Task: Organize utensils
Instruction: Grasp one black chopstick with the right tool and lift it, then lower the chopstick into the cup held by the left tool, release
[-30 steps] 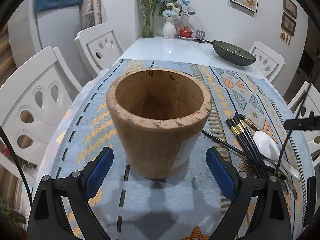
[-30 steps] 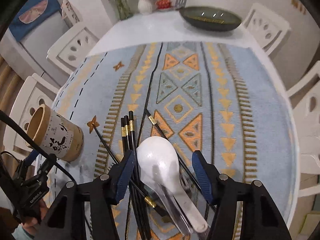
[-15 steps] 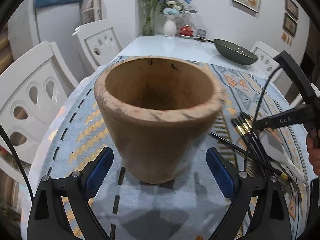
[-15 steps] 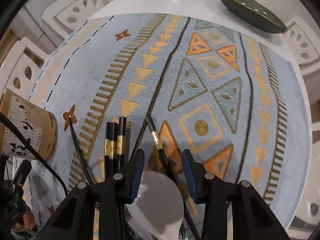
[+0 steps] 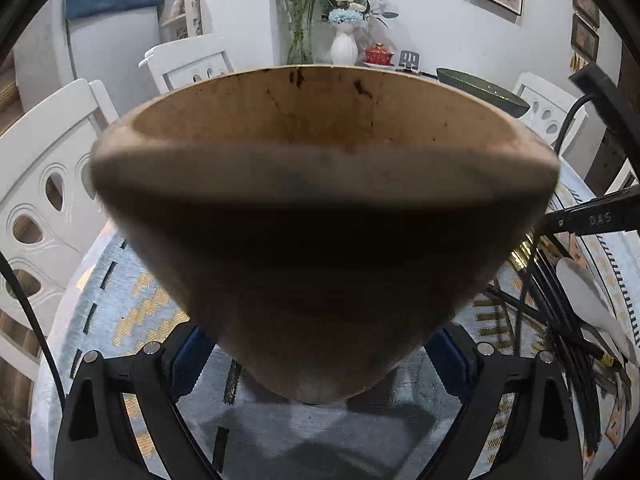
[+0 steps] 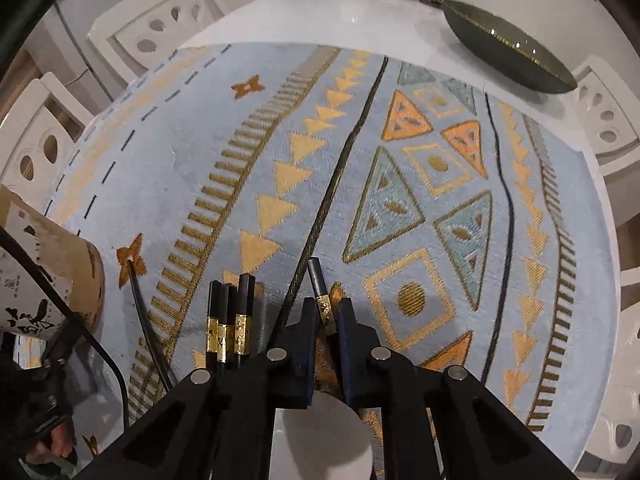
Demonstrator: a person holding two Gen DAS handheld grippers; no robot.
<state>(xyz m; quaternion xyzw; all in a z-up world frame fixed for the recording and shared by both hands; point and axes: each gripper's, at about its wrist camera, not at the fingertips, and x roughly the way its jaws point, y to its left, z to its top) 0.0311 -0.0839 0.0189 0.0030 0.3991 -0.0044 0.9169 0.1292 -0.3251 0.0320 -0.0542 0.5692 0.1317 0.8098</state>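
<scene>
Right gripper [image 6: 325,320] being pointed steeply down, jaws just closed onto black chopstick [image 6: 320,286]. Left gripper [image 5: 320,354] being held spread around bamboo holder [image 5: 320,216], nearer than before.

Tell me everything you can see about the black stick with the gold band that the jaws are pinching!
It is a chopstick: thin, black, with a squared blunt end and a patterned gold band just below it. It looks lacquered and smooth. It lies tilted on the blue patterned cloth, its end pointing away from the camera. The right gripper has just been closing, and its blue pads now squeeze the stick at the gold band. Its lower part is hidden behind the jaws.
</scene>
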